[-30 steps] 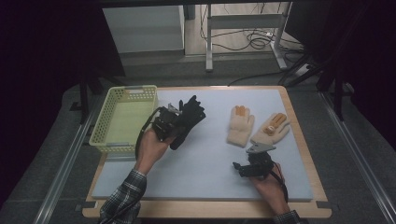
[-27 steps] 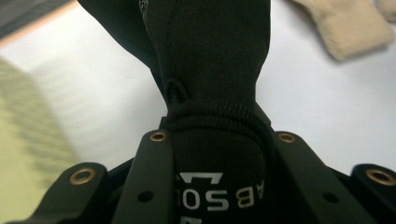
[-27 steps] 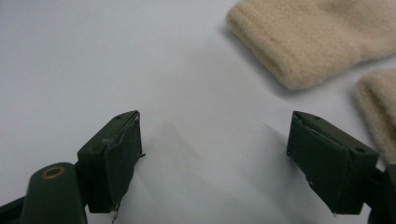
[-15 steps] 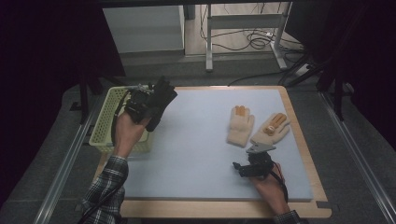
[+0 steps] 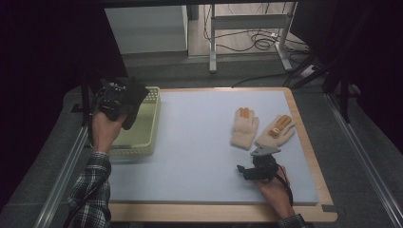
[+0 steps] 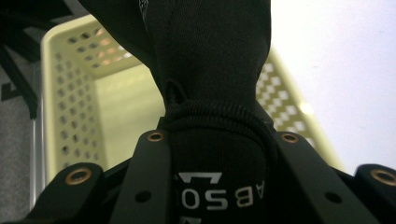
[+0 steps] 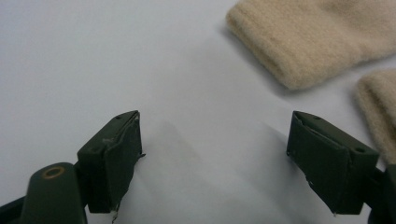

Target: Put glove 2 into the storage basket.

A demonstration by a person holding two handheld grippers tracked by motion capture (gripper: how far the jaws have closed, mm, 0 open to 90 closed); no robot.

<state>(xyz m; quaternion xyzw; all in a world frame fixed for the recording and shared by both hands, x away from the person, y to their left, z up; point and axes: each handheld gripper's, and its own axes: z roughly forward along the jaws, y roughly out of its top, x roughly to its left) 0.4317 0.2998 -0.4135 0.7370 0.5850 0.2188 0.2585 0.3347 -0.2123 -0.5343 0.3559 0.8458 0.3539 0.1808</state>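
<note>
Black glove (image 6: 212,70) is clamped by its cuff in the left claw (image 5: 115,99), hanging ahead of it over the near rim of the yellow basket (image 5: 142,130). Risk as I judge it: the dangling fingers sit across the rim, so letting go here could drape it on the wall or drop it outside. Right claw (image 7: 215,158) sits wide and empty on the tabletop (image 5: 190,142); two beige gloves (image 7: 317,37) lie just ahead of it, unsnagged.

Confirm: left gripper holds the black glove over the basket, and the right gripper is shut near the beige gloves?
Not quite. The right gripper is open, jaws wide apart over bare mat, as the right gripper view shows. The rest stands: left gripper, black glove, basket, beige gloves.
</note>
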